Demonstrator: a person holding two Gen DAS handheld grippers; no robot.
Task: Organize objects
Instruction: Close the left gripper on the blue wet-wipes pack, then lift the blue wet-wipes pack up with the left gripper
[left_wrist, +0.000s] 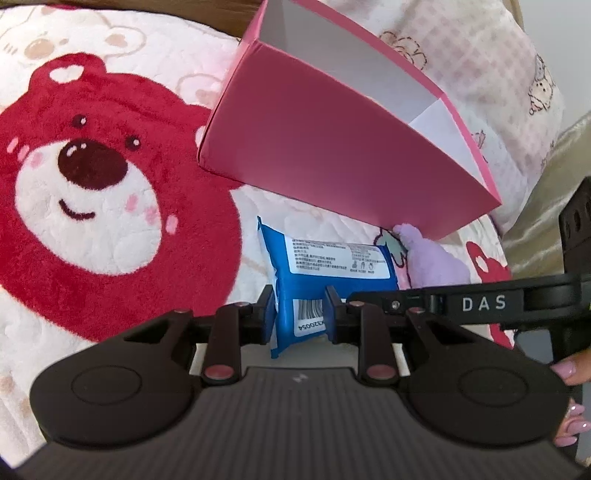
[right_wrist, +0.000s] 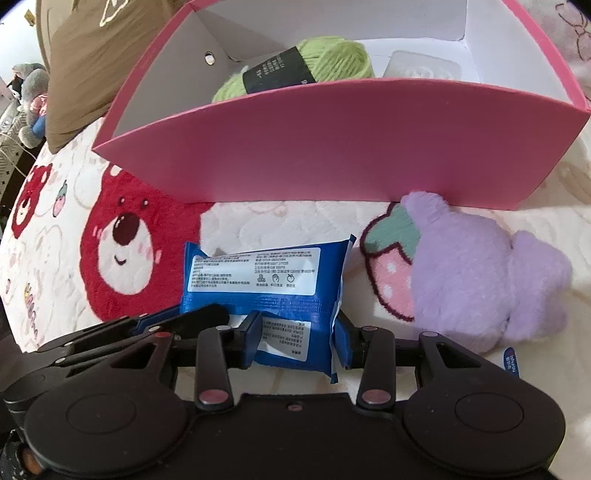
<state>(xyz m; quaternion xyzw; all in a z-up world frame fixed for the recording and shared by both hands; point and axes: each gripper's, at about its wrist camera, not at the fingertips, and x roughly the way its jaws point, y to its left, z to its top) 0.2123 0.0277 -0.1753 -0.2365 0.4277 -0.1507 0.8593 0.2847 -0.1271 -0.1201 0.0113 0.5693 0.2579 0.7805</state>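
Note:
A blue wipes packet (left_wrist: 332, 266) (right_wrist: 258, 273) lies on the bear blanket in front of the open pink box (left_wrist: 332, 147) (right_wrist: 332, 147). My left gripper (left_wrist: 299, 310) is shut on the packet's near end, which is squeezed narrow between the pads. My right gripper (right_wrist: 299, 338) also has that end between its fingers, and both pads look pressed against it. Its black body marked DAS (left_wrist: 480, 302) crosses the left wrist view on the right. A green yarn ball (right_wrist: 332, 59) and a clear flat item (right_wrist: 421, 66) sit inside the box. A purple plush toy (right_wrist: 472, 273) (left_wrist: 432, 258) lies against the box's front wall.
The red bear blanket (left_wrist: 92, 203) covers the soft bed surface. A brown pillow (right_wrist: 92, 66) sits behind the box at the left, with stuffed toys (right_wrist: 33, 99) beyond the bed edge. A person's fingers (left_wrist: 569, 369) hold the right gripper's handle.

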